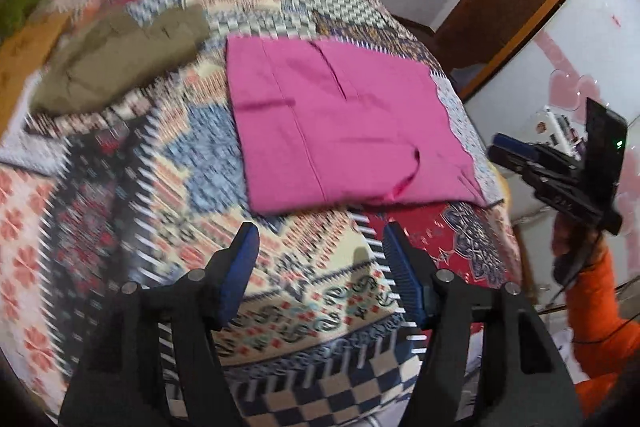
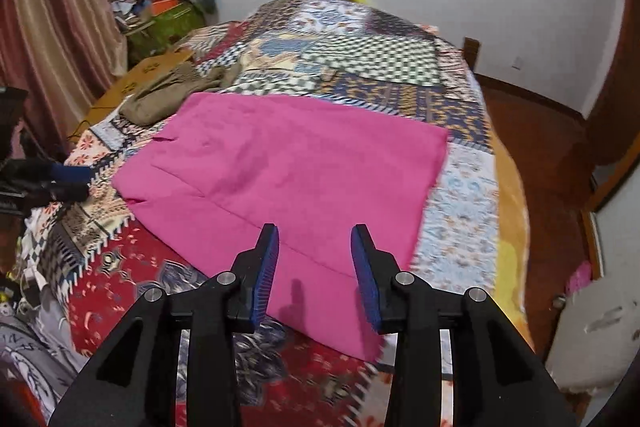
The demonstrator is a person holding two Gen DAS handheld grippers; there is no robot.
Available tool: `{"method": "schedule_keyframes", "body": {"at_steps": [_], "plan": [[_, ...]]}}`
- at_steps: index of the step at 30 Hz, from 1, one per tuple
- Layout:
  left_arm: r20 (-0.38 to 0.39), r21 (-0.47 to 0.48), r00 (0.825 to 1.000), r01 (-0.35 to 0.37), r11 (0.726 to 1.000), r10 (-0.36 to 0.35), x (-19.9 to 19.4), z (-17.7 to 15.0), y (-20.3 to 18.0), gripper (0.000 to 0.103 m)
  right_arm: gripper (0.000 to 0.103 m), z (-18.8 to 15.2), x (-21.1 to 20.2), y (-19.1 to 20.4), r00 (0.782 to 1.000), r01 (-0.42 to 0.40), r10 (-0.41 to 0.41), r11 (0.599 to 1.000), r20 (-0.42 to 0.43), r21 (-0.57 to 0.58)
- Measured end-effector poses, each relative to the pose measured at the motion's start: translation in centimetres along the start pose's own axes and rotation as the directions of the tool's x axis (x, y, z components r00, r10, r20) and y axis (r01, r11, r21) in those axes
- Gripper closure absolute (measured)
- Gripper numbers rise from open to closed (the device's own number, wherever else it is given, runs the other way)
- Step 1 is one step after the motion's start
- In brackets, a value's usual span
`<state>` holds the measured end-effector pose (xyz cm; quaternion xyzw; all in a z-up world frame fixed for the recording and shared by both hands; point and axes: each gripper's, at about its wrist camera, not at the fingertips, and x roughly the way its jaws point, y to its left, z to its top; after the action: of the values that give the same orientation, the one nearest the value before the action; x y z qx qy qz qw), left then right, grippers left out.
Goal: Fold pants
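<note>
Pink pants [image 2: 280, 183] lie flat on the bed [image 2: 460, 195], already folded into a rough rectangle, olive garment [image 2: 168, 95] at far left. Left gripper [image 1: 320, 247] and right gripper [image 2: 314, 255] both have fingers wide, holding nothing. Likely between folds; next move needs grabbing the near edge to fold across.

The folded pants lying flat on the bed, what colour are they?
Bright pink, plain with no pattern. The pants show best in the right wrist view.

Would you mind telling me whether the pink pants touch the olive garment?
Apart. The left wrist view shows patterned bedspread between the pink pants and the olive garment.
</note>
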<state>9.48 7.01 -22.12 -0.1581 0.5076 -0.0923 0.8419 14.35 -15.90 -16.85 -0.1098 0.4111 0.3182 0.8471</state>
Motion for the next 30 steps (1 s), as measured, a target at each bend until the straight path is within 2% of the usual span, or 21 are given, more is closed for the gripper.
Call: {"method": "schedule_keyframes", "body": {"at_steps": [3,6,9,15,20,30], "plan": [[-0.036,-0.032,0.999,0.026,0.999,-0.028,1.2,-0.4,0.3,0.039,0.069,-0.4,1.3,0.8,1.000,-0.011,0.010,1.000,-0.027,-0.020],[-0.025,-0.039,0.999,0.029,0.999,-0.030,1.6,-0.4,0.2,0.038,0.069,-1.2,2.6,1.4,0.998,-0.022,0.020,0.999,-0.064,-0.037],[-0.016,-0.065,0.998,0.061,0.996,-0.062,2.2,0.0,0.2,0.037,0.069,-2.0,4.2,1.3,0.994,-0.027,0.023,0.999,-0.104,-0.030],[-0.011,-0.047,0.997,0.072,0.996,-0.073,3.5,1.0,-1.1,0.035,0.069,-2.3,4.4,1.1,0.994,-0.054,0.053,0.998,-0.094,-0.012],[-0.009,-0.071,0.995,0.096,0.993,-0.097,4.4,1.7,-1.5,0.018,0.069,-2.6,4.4,1.2,0.995,-0.056,0.054,0.998,-0.083,-0.028],[0.026,-0.201,0.987,0.162,0.966,-0.160,5.2,3.4,0.3,0.016,0.069,-2.7,4.6,0.9,0.995,-0.074,0.072,0.997,-0.076,-0.022]]}}
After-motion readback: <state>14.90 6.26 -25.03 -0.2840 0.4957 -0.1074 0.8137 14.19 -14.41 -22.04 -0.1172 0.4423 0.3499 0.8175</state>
